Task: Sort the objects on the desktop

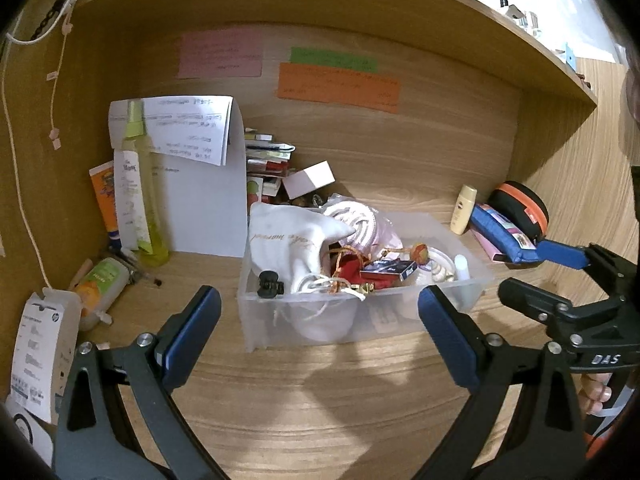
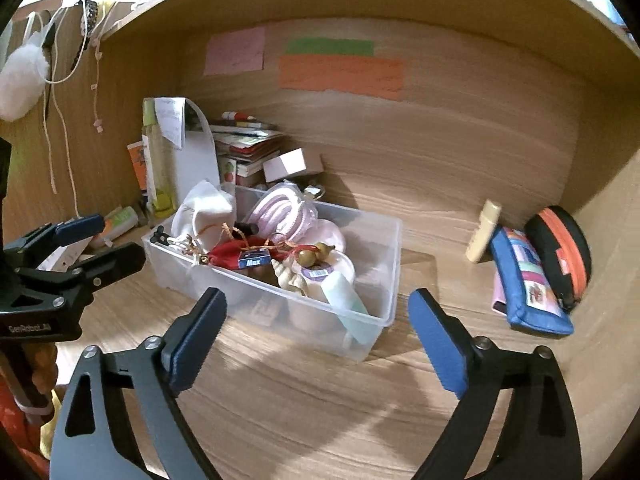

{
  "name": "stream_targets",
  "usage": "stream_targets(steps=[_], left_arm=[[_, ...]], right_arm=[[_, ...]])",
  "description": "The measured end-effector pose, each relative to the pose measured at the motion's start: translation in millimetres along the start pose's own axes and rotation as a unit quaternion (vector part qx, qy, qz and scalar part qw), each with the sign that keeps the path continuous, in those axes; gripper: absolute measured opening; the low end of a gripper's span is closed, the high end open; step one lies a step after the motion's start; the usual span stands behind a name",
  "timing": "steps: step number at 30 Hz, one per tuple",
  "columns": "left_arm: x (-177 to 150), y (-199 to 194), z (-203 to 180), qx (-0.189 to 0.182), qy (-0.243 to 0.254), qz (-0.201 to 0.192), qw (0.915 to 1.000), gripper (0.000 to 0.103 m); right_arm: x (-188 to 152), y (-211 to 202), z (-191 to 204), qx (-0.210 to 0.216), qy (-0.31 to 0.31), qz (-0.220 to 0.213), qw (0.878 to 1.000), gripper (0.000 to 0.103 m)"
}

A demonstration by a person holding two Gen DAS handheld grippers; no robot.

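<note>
Clear plastic bin (image 1: 360,320) of oddments sits mid-frame on the wooden desk (image 1: 320,400). Left gripper (image 1: 320,320) and right gripper (image 2: 316,320) both gape, empty. Only the right wrist view shows a white pompom (image 2: 20,80), upper left; only the left shows a printed receipt (image 1: 40,344), lower left.

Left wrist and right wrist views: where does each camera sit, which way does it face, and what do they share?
Left wrist: on the left gripper, looking forward and down at the clear plastic bin on the wooden desk; its open fingers, the right gripper and a hand show.
Right wrist: on the right gripper, facing the bin's right corner; its open fingers and the left gripper show.
Shared: bin, blue pencil case, sticky notes.
</note>
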State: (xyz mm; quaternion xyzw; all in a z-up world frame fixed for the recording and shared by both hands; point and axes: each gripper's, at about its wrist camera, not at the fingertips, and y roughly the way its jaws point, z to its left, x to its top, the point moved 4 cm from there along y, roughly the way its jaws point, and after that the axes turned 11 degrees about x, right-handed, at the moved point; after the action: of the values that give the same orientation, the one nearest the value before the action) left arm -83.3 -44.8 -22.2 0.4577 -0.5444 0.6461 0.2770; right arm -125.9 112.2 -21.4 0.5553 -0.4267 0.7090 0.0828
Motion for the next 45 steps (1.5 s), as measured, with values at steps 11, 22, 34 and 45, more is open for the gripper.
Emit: stream_targets(steps=[11, 22, 34, 45], left_arm=[[-7.7, -8.2, -7.8, 0.017, 0.029, -0.015, 0.9993, 0.1], [-10.2, -5.0, -1.9, 0.018, 0.014, -0.008, 0.9997, 0.101], [-8.6, -3.6, -1.0, 0.017, 0.013, -0.007, 0.9997, 0.101], [-7.8, -2.3, -1.1, 0.015, 0.011, -0.004, 0.9998, 0.101]], right_arm=[[-14.4, -8.3, 5.3, -0.005, 0.019, -0.016, 1.0, 0.103], [-23.2, -4.2, -6.2, -0.015, 0.053, -0.002, 0.998, 0.103], [-19.4, -6.4, -1.0, -0.011, 0.045, -0.006, 0.999, 0.103], [-19.7, -5.4, 1.7, -0.008, 0.041, -0.002, 0.999, 0.103]])
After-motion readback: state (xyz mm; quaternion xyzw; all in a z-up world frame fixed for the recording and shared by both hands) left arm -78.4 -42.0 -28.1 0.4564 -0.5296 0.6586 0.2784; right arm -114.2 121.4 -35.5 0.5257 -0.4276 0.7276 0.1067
